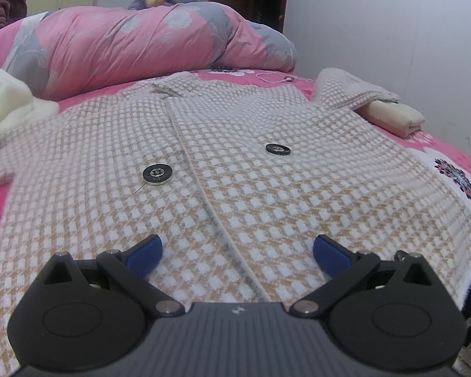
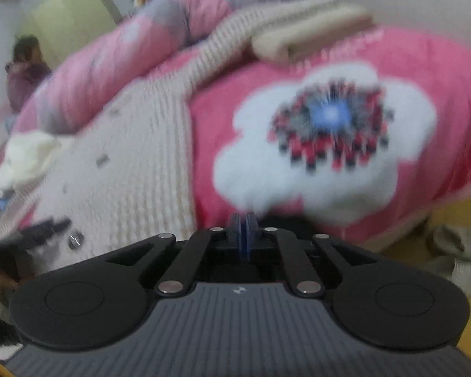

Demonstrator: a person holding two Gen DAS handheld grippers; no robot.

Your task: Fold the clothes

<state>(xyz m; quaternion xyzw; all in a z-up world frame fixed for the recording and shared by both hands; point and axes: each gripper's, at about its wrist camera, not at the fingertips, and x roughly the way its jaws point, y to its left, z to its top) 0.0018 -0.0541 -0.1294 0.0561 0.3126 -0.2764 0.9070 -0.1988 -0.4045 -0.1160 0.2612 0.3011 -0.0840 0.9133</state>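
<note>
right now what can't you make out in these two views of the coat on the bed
- Right wrist view: all smeared by motion blur; the coat weave and its buttons are unreadable, and nothing can be made out between the shut right gripper pads.
- Left wrist view: the coat's near hem is hidden behind the open left gripper; its left sleeve is cut off by the frame edge.
- Left wrist view: the cream folded cloth is partly covered by the right sleeve.

Ahead of my left claw (image 1: 237, 253) the checked beige-and-white knit coat (image 1: 235, 172) lies flat and low. The rumpled pink-and-grey floral quilt (image 1: 125, 44) blocks the far side; a folded cream cloth (image 1: 395, 117) sits right.
</note>
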